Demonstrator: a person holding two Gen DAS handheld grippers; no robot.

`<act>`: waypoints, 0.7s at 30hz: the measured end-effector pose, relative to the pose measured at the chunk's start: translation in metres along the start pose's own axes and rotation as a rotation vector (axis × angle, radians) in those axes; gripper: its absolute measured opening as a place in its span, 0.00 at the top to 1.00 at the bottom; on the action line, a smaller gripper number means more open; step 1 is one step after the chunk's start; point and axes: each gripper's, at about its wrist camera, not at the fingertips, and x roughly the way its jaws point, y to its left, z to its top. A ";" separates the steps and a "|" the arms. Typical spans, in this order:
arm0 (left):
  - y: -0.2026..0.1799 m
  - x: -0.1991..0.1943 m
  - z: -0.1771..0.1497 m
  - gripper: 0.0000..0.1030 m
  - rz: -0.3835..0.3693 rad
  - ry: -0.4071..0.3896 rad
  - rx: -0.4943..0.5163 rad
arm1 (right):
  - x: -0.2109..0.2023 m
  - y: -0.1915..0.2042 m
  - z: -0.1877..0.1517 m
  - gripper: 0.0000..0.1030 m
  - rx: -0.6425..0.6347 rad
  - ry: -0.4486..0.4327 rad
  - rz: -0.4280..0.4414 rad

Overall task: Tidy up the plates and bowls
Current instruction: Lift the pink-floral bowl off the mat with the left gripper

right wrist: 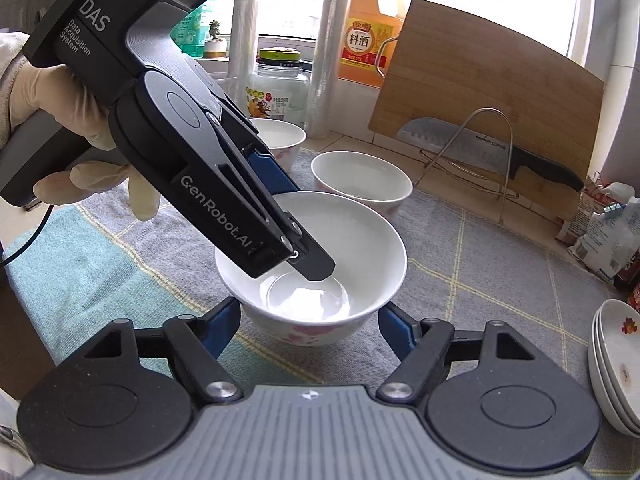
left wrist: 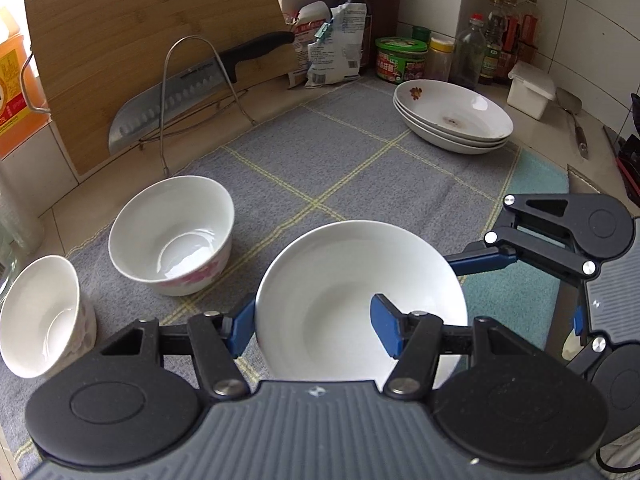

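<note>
Grey cloth (left wrist: 344, 160), bearing all the crockery.
Stack of three plates (left wrist: 454, 116), two o'clock: seemingly sorted.
Held bowl (left wrist: 360, 300), six o'clock: left gripper (left wrist: 316, 328) clamps its wall, one finger inside; right gripper (right wrist: 310, 326) closed against its outer sides.
Loose bowls (left wrist: 172, 236) and (left wrist: 40, 316), nine o'clock: unstacked; nesting remains.
</note>
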 end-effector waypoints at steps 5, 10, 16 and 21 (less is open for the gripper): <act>-0.012 0.015 0.014 0.41 -0.036 -0.001 0.033 | -0.005 -0.017 -0.008 0.22 0.033 0.016 -0.042; -0.021 0.027 0.024 0.41 -0.059 0.003 0.058 | -0.009 -0.030 -0.014 0.22 0.055 0.029 -0.069; -0.027 0.037 0.028 0.41 -0.076 0.011 0.068 | -0.010 -0.039 -0.021 0.22 0.074 0.043 -0.084; -0.028 0.043 0.028 0.41 -0.081 0.016 0.067 | -0.009 -0.043 -0.024 0.22 0.090 0.052 -0.082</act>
